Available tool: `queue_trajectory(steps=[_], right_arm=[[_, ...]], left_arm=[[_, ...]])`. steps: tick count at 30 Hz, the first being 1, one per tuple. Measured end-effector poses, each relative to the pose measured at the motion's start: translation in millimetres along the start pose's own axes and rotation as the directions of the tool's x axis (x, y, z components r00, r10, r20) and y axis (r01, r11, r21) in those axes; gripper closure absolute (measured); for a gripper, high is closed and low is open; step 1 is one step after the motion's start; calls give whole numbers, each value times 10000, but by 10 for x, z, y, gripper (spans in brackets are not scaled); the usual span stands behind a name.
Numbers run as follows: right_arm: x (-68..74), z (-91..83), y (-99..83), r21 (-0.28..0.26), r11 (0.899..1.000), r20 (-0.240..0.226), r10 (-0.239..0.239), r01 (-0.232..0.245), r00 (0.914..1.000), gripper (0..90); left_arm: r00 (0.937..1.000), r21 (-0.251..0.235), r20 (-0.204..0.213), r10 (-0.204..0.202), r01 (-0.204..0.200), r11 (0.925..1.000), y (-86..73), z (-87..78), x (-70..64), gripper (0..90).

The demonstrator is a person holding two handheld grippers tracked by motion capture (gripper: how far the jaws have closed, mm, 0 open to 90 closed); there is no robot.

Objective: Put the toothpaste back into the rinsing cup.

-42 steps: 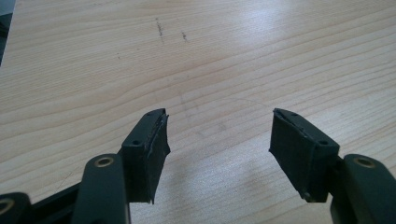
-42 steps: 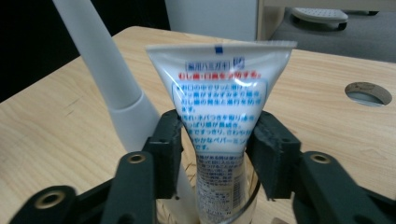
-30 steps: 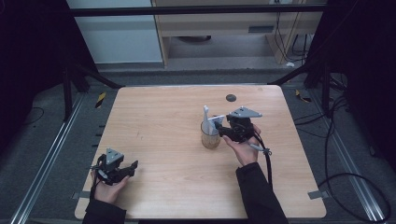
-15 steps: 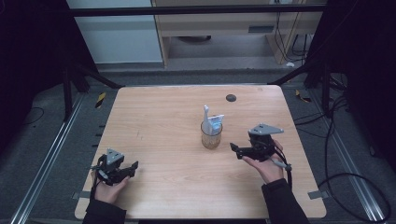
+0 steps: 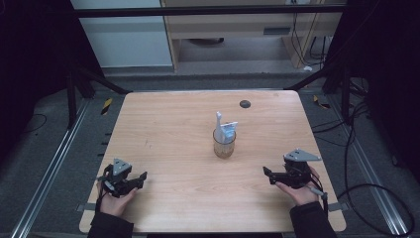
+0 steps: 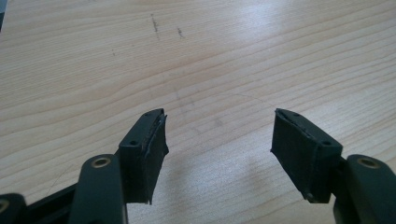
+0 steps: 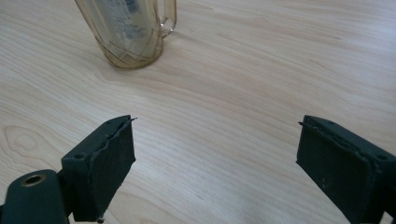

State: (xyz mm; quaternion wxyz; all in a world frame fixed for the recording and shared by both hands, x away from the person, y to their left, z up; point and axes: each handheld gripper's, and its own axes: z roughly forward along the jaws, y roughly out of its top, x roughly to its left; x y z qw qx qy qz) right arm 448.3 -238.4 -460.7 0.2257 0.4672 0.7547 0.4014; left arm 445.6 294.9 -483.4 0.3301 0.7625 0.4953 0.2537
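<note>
A clear glass mug stands upright near the middle of the wooden table, holding pale blue-white tubes.

The right gripper rests low at the table's near right, well apart from the mug, jaws spread wide with nothing between them. The left gripper rests at the near left corner, jaws parted and empty over bare wood. A small dark disc lies near the far edge.

light: table evenly lit from above, surroundings dark | shadows: soft, faint under jaws in both gripper views | glare: pale sheen on wood, top right of left gripper view | focus: high view soft and grainy; jaws slightly blurred
</note>
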Motion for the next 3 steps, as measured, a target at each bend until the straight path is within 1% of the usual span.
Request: queue_trajectory(steps=[3], right_arm=[[-52, -25, -84, 45, 10000, 284, 17, -18, 9996, 107]], left_arm=[[10000, -34, 3, 38, -38, 10000, 0, 0, 0, 341]])
